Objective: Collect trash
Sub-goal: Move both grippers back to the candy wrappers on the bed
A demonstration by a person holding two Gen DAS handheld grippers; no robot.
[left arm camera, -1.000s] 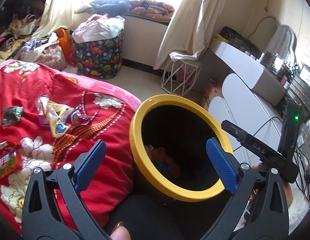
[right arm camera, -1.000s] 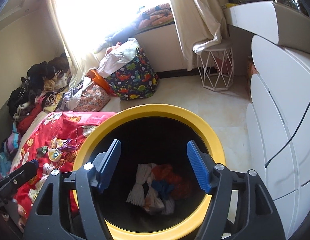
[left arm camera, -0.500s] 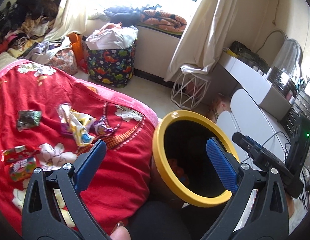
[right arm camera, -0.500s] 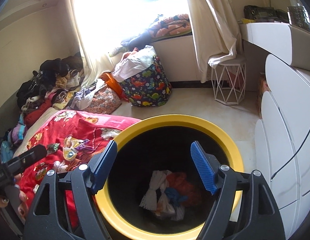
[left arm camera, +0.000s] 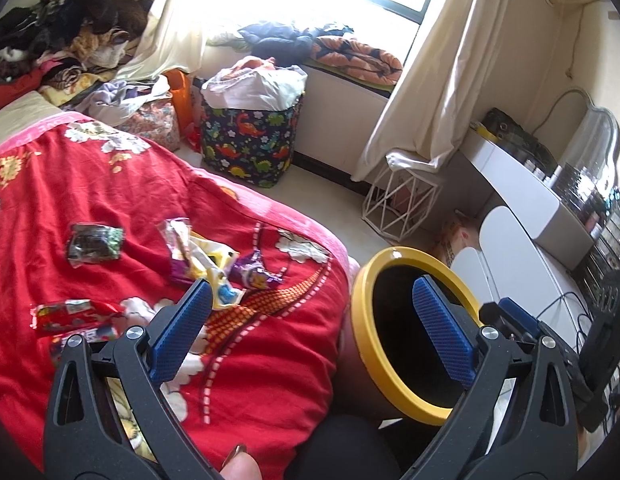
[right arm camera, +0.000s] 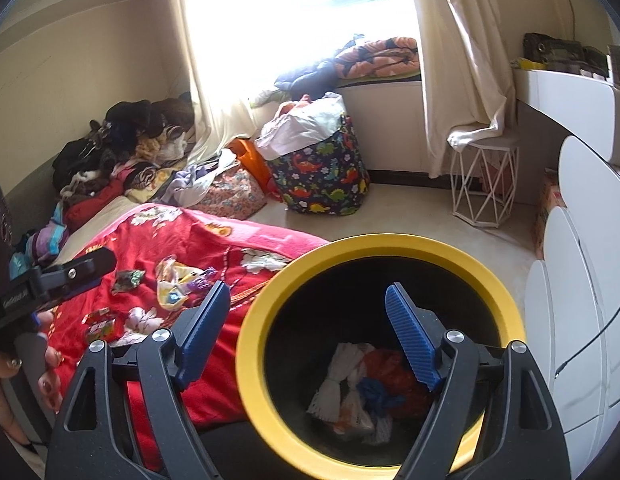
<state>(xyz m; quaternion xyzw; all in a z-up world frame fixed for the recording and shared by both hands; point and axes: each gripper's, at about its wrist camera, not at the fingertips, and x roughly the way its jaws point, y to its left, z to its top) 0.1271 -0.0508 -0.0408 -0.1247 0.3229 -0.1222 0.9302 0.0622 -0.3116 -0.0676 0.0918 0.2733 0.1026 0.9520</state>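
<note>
A black bin with a yellow rim (left arm camera: 362, 344) stands beside the bed; in the right wrist view its rim (right arm camera: 249, 344) rings several crumpled wrappers (right arm camera: 370, 392) at the bottom. On the red blanket (left arm camera: 109, 184) lie loose wrappers: a dark green one (left arm camera: 94, 242), a yellow-purple cluster (left arm camera: 213, 264) and red packets (left arm camera: 71, 314). My left gripper (left arm camera: 310, 332) is open and empty above the blanket's edge. My right gripper (right arm camera: 310, 336) is open and empty above the bin's left rim.
A dinosaur-print laundry bag (left arm camera: 249, 148) and a white wire stool (left arm camera: 400, 204) stand on the floor beyond the bed. White drawers (right arm camera: 582, 300) are at the right. Clothes (right arm camera: 121, 152) are piled at the bed's far end.
Both grippers have drawn back and swung left toward the bed. The bin has slid to the right in the left wrist view, and more of the blanket and wrappers shows.
</note>
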